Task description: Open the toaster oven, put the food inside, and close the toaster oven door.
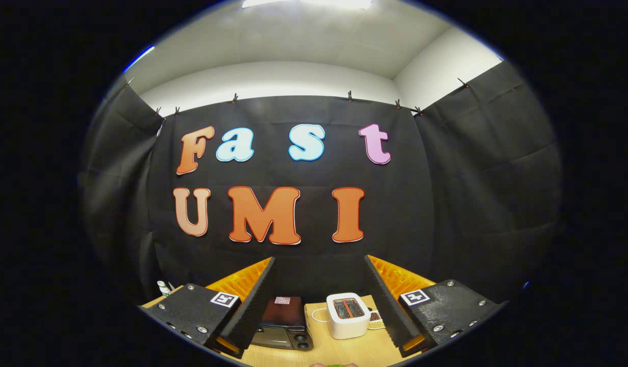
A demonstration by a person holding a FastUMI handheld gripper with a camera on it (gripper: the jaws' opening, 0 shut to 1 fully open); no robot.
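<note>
My gripper [319, 300] is open, its two fingers spread wide and held high above a wooden table [344, 351]. Between the fingers and far below sits the dark toaster oven [285, 322], seen from above, close to the left finger [250, 311]. Its door looks shut. A small bit of something green and tan [334, 365] peeks in at the table's near edge; I cannot tell whether it is the food. Nothing is held between the fingers.
A white two-slot pop-up toaster [347, 315] stands to the right of the toaster oven, its cord trailing left. A small patterned item [376, 320] lies beside the right finger. A small white bottle [163, 288] stands at the table's far left corner.
</note>
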